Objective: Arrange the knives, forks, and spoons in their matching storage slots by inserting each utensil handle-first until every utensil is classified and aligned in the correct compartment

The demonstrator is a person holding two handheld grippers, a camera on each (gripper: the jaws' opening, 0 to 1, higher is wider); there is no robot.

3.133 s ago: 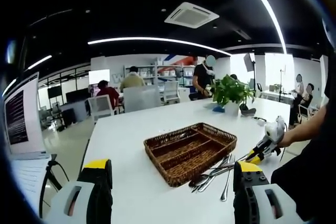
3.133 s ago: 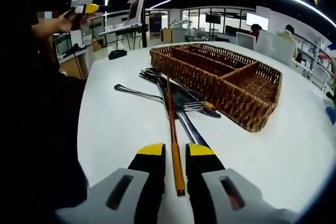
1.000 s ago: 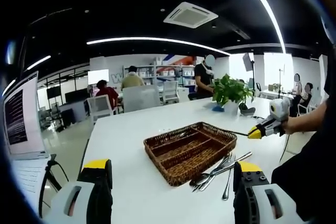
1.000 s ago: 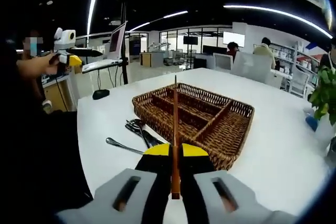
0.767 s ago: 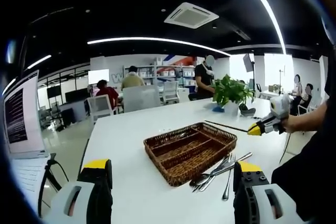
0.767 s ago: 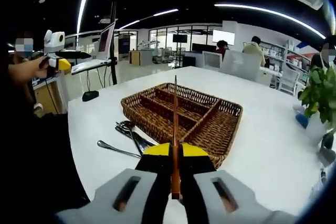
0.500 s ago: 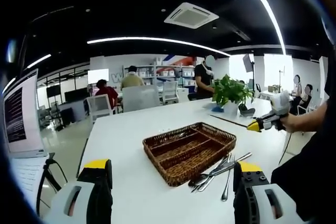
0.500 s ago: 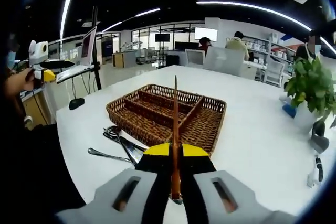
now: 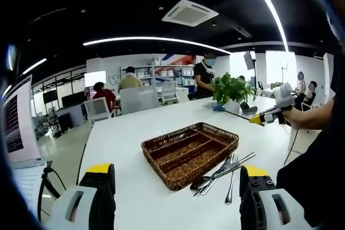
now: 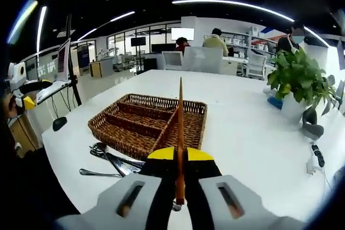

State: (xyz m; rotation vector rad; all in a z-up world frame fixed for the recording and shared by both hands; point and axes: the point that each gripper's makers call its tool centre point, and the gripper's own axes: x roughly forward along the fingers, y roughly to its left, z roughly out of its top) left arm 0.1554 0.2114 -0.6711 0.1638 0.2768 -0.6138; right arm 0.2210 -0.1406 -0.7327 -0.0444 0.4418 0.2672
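Observation:
A brown wicker tray (image 9: 188,146) with long compartments sits mid-table on the white table (image 9: 129,149). Metal forks and spoons (image 9: 222,169) lie in a loose pile beside it. My left gripper (image 9: 177,187) hovers open and empty, well short of the tray. My right gripper (image 10: 180,157) is shut on a slender brown stick-like utensil (image 10: 180,114), which points over the tray (image 10: 145,119) from above. The metal pile (image 10: 110,162) lies to the lower left. In the left gripper view, the right gripper (image 9: 260,117) is held in a hand at the right, above the table.
A potted plant (image 10: 297,82) and a cable with a plug (image 10: 315,157) stand on the table's far side. A laptop on a stand (image 9: 13,130) is at the left. Several people and chairs are in the room behind. The left gripper (image 10: 21,99) shows at the far left.
The right gripper has lifted the brown utensil off the table beside the pile and swung it up and round towards the plant side. The left gripper has barely moved.

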